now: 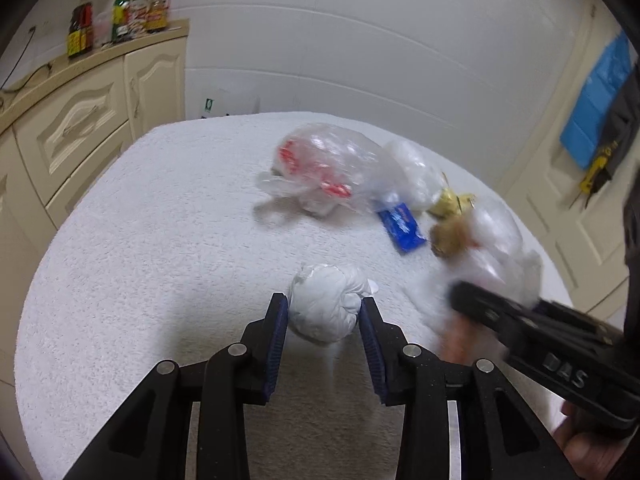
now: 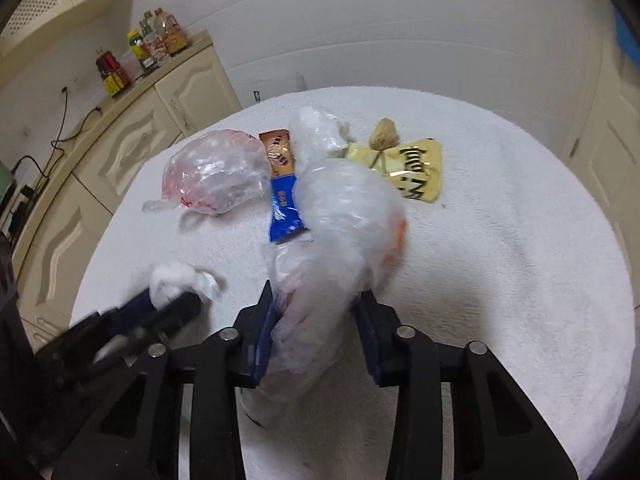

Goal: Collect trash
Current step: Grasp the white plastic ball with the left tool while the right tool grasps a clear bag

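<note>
Right now I'm mid-pickup: my left gripper (image 1: 324,312) is clamped on a wad of white tissue (image 1: 326,306) at lower centre of its view, and my right gripper (image 2: 316,312) is clamped on a clear plastic bag (image 2: 340,216), crinkled and puffy, at centre of its own. Next, I judge, the wad must go into that bag, so its mouth needs opening. A blue wrapper (image 2: 284,208) and yellow packet (image 2: 416,168) wait on the white towel (image 2: 520,260).

Cream cabinets (image 1: 80,120), white wall (image 1: 360,40)
</note>
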A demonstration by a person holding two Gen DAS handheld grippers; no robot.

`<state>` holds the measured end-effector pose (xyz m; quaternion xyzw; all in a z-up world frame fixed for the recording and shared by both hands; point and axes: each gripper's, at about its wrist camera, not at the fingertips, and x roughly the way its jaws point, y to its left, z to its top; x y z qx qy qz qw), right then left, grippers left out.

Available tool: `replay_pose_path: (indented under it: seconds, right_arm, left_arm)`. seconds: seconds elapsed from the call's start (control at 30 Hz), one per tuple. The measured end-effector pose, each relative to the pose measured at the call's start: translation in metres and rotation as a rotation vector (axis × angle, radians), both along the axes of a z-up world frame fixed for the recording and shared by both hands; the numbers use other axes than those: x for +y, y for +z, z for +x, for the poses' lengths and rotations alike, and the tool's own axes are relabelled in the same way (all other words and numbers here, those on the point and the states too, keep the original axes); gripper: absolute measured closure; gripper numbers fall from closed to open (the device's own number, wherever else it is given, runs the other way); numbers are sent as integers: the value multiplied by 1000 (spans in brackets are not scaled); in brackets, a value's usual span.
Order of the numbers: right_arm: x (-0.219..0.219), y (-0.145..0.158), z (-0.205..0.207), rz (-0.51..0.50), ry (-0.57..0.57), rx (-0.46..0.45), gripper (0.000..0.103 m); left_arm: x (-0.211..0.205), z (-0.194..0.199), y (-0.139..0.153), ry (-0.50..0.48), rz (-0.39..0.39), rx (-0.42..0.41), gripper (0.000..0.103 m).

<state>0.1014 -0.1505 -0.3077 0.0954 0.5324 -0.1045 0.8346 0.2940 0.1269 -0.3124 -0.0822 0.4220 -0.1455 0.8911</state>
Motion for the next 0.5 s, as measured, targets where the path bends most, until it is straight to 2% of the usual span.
replay_pose_path:
  seconds: [0.17,0.27,0.37,0.43,0.5]
  right_arm:
    - [-8,3,-15,2,26,21,66]
    - [-6,0,-15,7,33,29,66]
    - [-5,-2,-10,0,55,55,63]
    - [-4,-3,-9,-4,51,56,63]
    - [-4,-3,-11,-5,44,43,64]
  left_arm:
    - [-2,6,-2,-35,39,-3,68]
    - [-9,7,-2,-41,47,-1,75]
    - [-18,-1,0,-48,63,-7,74]
    - [-23,0,0,-43,79,-14,72]
    - [-25,5,0,-34,93,-18,61]
